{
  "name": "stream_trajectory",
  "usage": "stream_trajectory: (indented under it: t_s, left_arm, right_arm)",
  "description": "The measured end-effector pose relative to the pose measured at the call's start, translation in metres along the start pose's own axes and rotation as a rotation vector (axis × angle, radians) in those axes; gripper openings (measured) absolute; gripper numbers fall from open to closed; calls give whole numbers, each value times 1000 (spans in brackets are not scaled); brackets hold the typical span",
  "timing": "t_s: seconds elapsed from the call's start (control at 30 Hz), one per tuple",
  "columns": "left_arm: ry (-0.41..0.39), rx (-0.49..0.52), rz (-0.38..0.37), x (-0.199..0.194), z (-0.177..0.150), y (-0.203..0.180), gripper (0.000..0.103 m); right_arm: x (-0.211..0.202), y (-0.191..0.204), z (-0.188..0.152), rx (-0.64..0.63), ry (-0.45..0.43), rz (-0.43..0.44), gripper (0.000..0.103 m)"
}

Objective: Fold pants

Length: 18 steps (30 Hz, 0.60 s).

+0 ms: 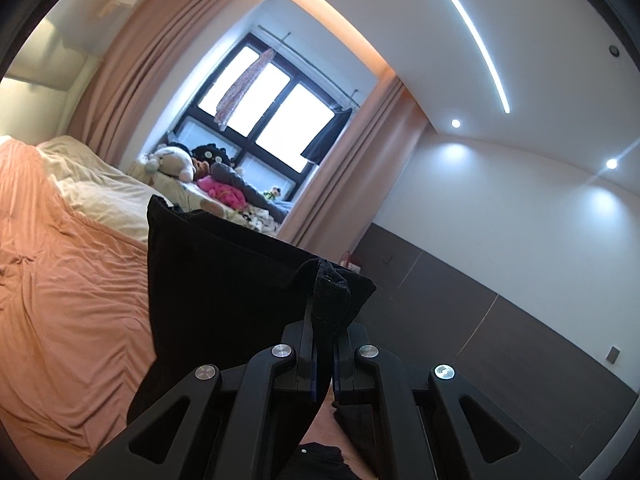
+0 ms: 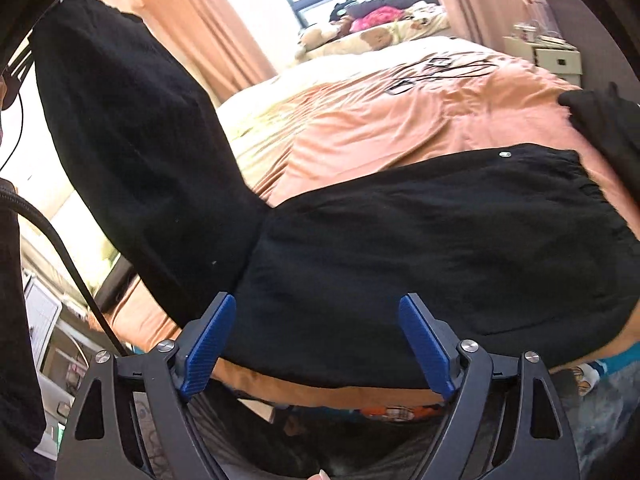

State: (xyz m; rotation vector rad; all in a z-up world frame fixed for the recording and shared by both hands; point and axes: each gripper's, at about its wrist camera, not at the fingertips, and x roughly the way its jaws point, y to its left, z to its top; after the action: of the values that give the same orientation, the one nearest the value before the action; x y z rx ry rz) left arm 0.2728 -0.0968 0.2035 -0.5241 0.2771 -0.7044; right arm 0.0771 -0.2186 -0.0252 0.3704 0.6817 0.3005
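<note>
Gripping a bunched corner of the black pants (image 1: 224,280), the left tongs (image 1: 323,344) are clamped on the cloth, which hangs ahead and left of them above the bed (image 1: 60,280). The right tongs (image 2: 316,344) stand apart, empty, with the pants' waist part lying just ahead of them on the bed.

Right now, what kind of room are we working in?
A bedroom, most likely: a bed with a peach cover, stuffed toys piled by a curtained window, and a nightstand beside it.
</note>
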Motion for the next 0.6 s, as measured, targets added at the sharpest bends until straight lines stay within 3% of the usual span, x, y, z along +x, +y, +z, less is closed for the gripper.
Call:
stream_trajectory:
  t_s: [0.37,0.6]
  left_arm:
    - [162,-87,-16,97,-42,-20,5]
    - [227,-97,-28,134,-77,-40,5]
  right_arm:
    - [-43,-58,-23,146,-71,-23,83]
    - [-66,-85,-43,219,-92,-35,83]
